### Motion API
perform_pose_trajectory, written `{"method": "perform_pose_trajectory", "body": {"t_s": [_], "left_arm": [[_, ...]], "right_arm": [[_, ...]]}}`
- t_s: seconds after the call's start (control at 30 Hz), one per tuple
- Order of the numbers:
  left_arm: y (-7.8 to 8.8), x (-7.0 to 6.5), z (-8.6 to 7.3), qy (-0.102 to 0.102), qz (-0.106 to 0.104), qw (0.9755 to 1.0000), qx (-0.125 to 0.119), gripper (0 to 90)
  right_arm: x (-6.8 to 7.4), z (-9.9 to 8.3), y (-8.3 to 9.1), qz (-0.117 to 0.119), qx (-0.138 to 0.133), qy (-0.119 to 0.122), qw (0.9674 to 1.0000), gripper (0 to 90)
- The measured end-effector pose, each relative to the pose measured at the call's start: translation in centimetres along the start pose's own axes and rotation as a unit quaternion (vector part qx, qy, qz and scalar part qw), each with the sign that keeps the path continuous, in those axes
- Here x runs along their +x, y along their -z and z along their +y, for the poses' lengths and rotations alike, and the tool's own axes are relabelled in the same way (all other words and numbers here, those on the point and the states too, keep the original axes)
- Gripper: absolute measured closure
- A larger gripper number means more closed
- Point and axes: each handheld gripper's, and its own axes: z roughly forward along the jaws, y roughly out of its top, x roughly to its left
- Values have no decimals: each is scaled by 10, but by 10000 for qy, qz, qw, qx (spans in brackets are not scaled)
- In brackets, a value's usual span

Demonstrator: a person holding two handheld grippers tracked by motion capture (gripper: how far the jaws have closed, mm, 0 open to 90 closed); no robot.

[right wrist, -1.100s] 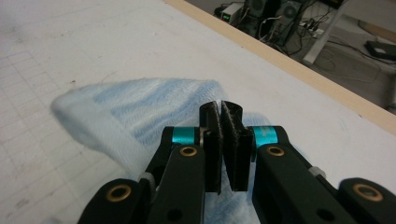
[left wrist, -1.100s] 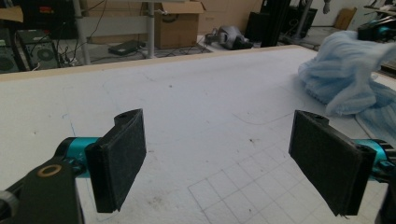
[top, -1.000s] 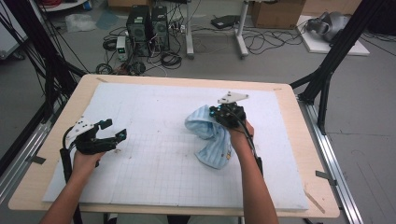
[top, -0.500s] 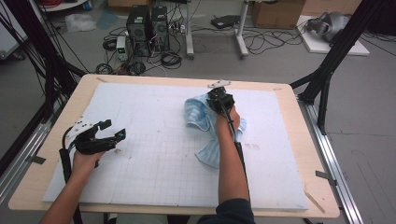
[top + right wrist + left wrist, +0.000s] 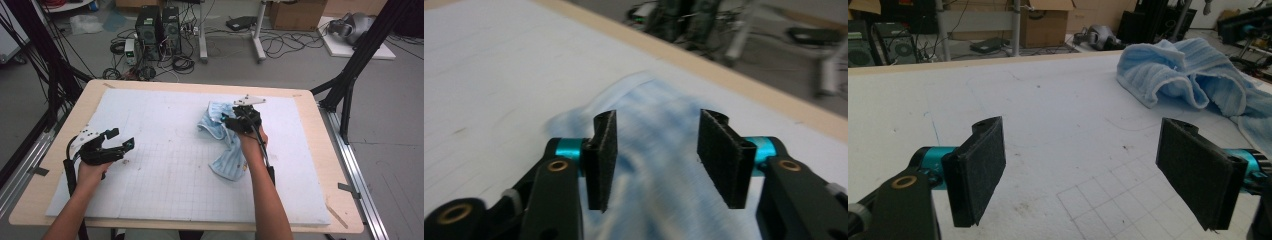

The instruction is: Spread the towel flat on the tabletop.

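Hovering over the crumpled light-blue terry towel [image 5: 222, 135] at the white gridded mat's [image 5: 165, 170] two o'clock, the right gripper [image 5: 226, 120] has just been opening, nothing pinched; sink onto one fold before closing. Left gripper [image 5: 122, 140] gapes idle.

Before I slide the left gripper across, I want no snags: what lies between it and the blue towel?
Nothing: from the left gripper to the blue towel, the high view shows bare white gridded mat.
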Motion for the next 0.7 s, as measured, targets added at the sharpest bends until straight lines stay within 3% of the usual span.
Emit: {"method": "perform_pose_trajectory", "body": {"t_s": [0.03, 0.17, 0.2, 0.23, 0.3, 0.37, 0.43, 0.5, 0.57, 0.6, 0.63, 0.67, 0.7], "left_arm": [[0, 0, 0, 9, 4, 10000, -5, 202], [0, 0, 0, 1, 4, 10000, -1, 202], [0, 0, 0, 10, 0, 10000, -5, 202], [0, 0, 0, 19, -1, 10000, -8, 202], [0, 0, -1, 17, 7, 10000, 11, 202], [0, 1, -1, 29, 10, 10000, 4, 202], [0, 1, -1, 51, 23, 10000, -14, 202], [0, 2, -1, 79, 33, 10000, -34, 202], [1, 3, -1, 84, 30, 10000, -27, 202], [1, 3, -1, 100, 38, 9999, -52, 202], [1, 3, 0, 92, 42, 9999, -50, 202], [1, 3, 0, 101, 49, 9999, -61, 202], [1, 3, 0, 109, 49, 9999, -69, 202]], "right_arm": [[7, -11, 4, 56, 177, 200, 9996, 498], [13, -31, 2, 263, 428, 366, 9981, 494], [12, -41, -6, 363, 639, 276, 9969, 462], [12, -41, -6, 363, 639, 276, 9969, 462], [12, -48, -16, 240, 915, 291, 9951, 451], [12, -52, -25, -40, 1156, 388, 9925, 450], [11, -56, -33, -162, 1269, 361, 9911, 461], [12, -55, -35, -203, 1246, 240, 9917, 624], [17, -54, -35, -220, 1251, 337, 9913, 779], [20, -53, -35, -125, 1256, 303, 9915, 790], [22, -53, -35, 271, 1194, 47, 9925, 794], [22, -53, -35, 271, 1194, 47, 9925, 794], [25, -53, -34, 420, 1144, -47, 9925, 794]]}}
